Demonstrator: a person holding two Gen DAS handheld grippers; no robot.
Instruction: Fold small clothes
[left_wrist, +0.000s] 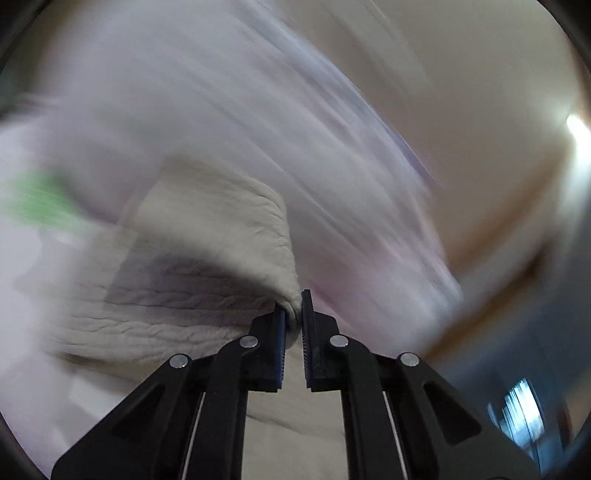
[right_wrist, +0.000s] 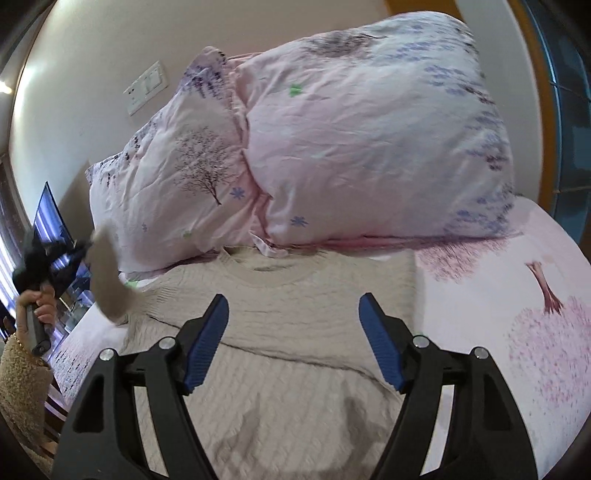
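Note:
A cream cable-knit sweater (right_wrist: 288, 332) lies flat on the bed, neck towards the pillows. My left gripper (left_wrist: 293, 314) is shut on the cuff of its left sleeve (left_wrist: 229, 229) and holds it up in the air; that view is blurred by motion. In the right wrist view the same gripper (right_wrist: 40, 254) shows at far left with the lifted sleeve (right_wrist: 107, 284) hanging from it. My right gripper (right_wrist: 293, 306) is open and empty, above the sweater's chest.
Two pink flowered pillows (right_wrist: 351, 140) lie against the wall behind the sweater. The pink printed bedsheet (right_wrist: 517, 314) spreads to the right. A wall switch plate (right_wrist: 146, 88) is at upper left. The bed's left edge is near the person's hand (right_wrist: 37, 306).

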